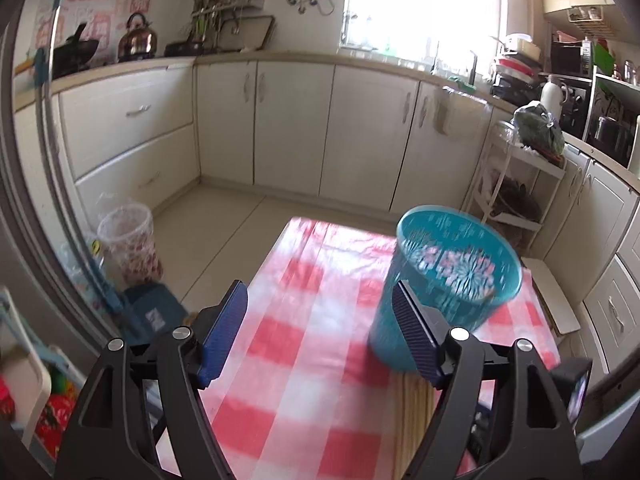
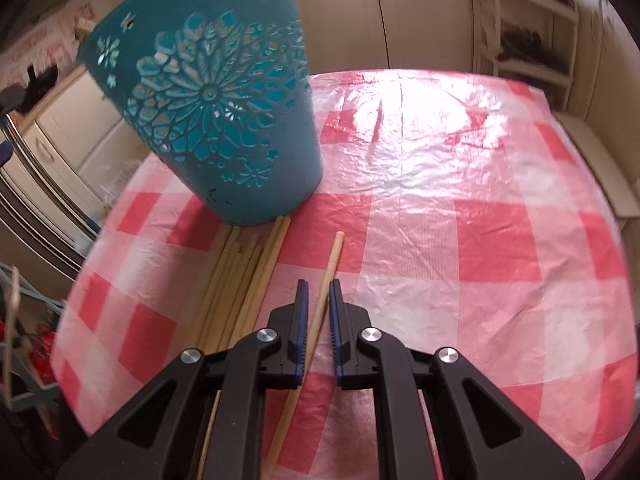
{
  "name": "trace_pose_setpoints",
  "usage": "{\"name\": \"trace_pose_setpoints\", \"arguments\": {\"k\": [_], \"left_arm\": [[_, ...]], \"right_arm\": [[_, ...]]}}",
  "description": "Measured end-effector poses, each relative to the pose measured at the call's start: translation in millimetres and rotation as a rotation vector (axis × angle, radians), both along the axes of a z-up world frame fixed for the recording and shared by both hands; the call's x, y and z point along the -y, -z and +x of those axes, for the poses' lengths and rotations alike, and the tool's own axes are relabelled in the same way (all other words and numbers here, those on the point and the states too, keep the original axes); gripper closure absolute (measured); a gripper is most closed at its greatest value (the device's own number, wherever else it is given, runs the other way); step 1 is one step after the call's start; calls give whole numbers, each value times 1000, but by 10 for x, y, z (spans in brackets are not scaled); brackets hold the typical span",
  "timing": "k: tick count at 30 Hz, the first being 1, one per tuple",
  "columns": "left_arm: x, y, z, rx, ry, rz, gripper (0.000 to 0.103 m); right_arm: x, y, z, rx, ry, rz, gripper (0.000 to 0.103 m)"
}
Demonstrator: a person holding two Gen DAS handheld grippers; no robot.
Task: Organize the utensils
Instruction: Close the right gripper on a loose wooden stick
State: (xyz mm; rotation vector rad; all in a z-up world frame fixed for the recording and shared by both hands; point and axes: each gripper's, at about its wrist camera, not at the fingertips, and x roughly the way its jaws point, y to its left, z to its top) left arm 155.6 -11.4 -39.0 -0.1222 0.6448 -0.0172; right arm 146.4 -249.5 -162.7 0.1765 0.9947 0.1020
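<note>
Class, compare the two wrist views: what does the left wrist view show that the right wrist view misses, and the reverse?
Left only: the kettle, the bright window, and the basket's open rim. Right only: the single chopstick between the right hand-held gripper jaws, and the floral cutwork on the basket's side. Both: the teal basket, the checked tablecloth and the chopstick bundle.
</note>
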Motion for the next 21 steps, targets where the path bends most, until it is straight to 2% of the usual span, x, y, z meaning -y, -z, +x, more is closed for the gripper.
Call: {"name": "trace_pose_setpoints", "arguments": {"k": [4, 7, 11, 13, 17, 21], "left_arm": [[-217, 194, -200, -69, -24, -17, 32], [-358, 295, -344, -106, -28, -42, 32], [-470, 366, -483, -127, -24, -43, 32], [-502, 389, -527, -138, -23, -47, 32], [-568, 424, -576, -159, -27, -61, 32], [-612, 432, -598, -170, -31, -79, 32]], "right_arm": [[-187, -16, -29, 24, -32, -159, 95], [-180, -31, -53, 23, -46, -158, 97], [43, -112, -166, 5, -11, 29, 98], [161, -249, -267, 34, 3, 127, 98], [305, -696, -445, 143, 11, 286, 98], [274, -1173, -417, 254, -11, 377, 98]]}}
